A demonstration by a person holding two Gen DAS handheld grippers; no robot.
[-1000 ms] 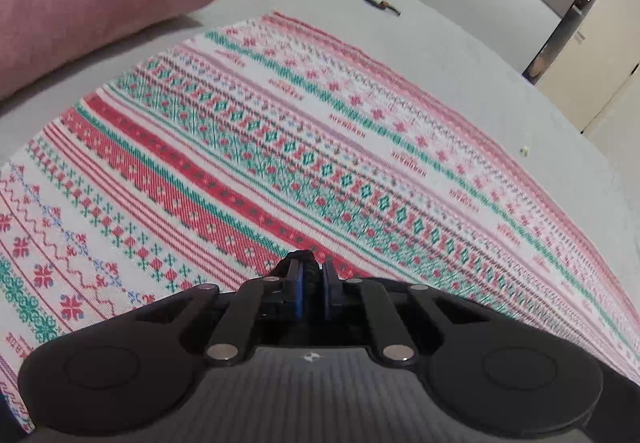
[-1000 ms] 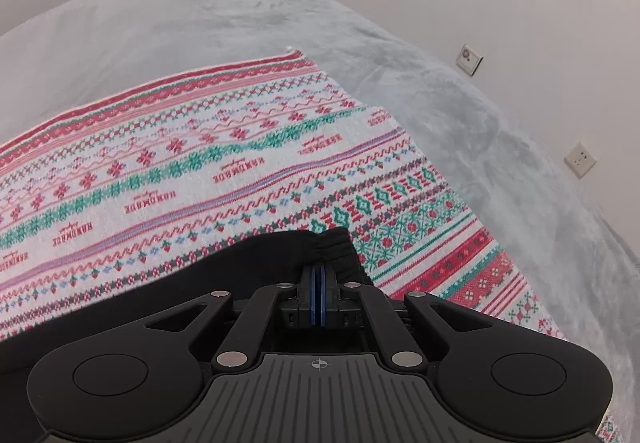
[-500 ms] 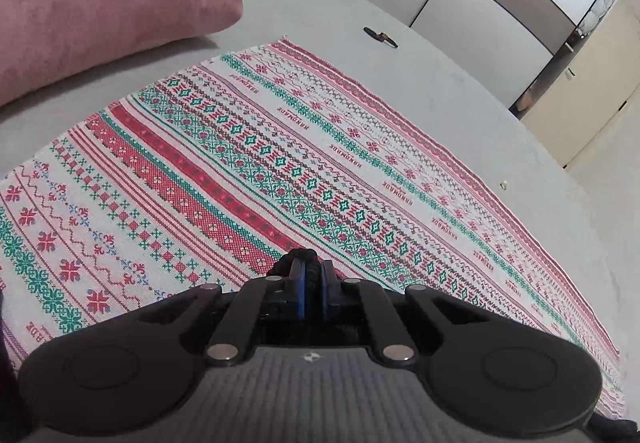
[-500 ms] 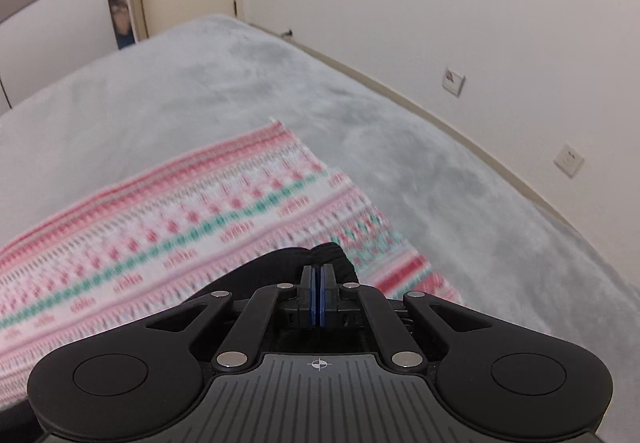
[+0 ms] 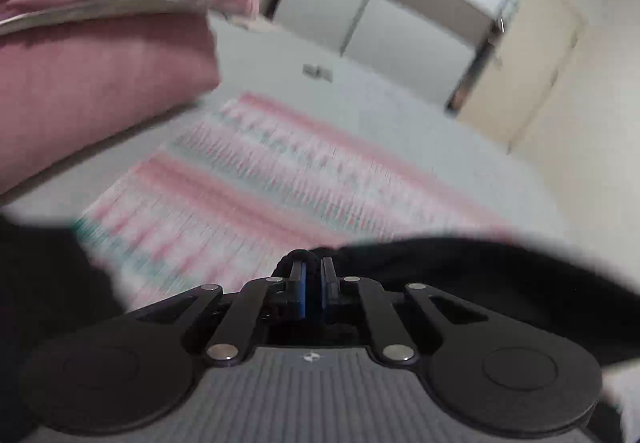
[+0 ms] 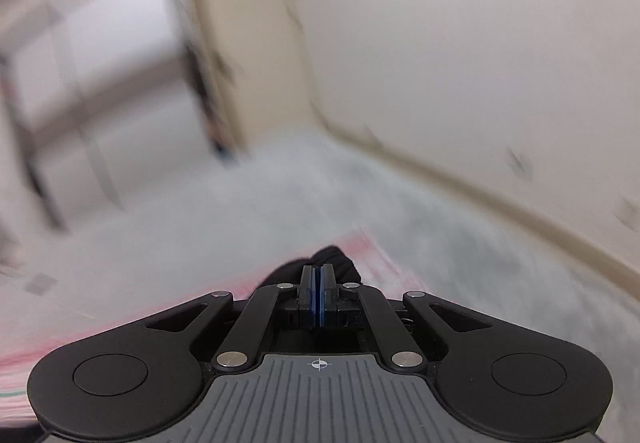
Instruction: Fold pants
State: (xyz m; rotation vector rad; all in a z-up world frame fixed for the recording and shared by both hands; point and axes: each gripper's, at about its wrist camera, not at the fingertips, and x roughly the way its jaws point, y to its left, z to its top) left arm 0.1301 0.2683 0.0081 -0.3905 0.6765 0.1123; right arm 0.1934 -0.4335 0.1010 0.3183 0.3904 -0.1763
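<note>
Both grippers are raised above the bed [image 5: 420, 123]: the left gripper [image 5: 312, 273] pinches a bunched edge of the black pants [image 5: 500, 275] at lower centre, and the right gripper [image 6: 319, 277] has its fingers pressed together on black pants cloth at lower centre. Risk, as judged: the thin pinches could slip during a fast swing, dropping an edge onto the patterned cloth [image 5: 280, 171] and skewing the fold. No containers are visible.

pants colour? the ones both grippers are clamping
Black, plain as far as the blur shows. The pants show best in the left wrist view.
</note>
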